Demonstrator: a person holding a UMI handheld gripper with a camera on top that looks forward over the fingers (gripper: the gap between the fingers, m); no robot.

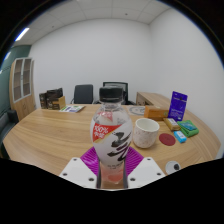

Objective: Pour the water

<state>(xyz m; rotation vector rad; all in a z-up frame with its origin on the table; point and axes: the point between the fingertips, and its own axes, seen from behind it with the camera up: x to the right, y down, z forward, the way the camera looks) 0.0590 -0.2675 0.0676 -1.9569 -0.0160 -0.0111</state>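
Tongs (112,166) pinch clear water bottle (111,136) upright above table (55,128); white bowl (146,131) just beside.

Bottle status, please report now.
Gripper shut on bottle, upright, cap on. Cup just beyond, on table. Nothing in the way.

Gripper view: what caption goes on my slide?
Gripper shut on a water bottle, with a white cup just beyond on the wooden table.
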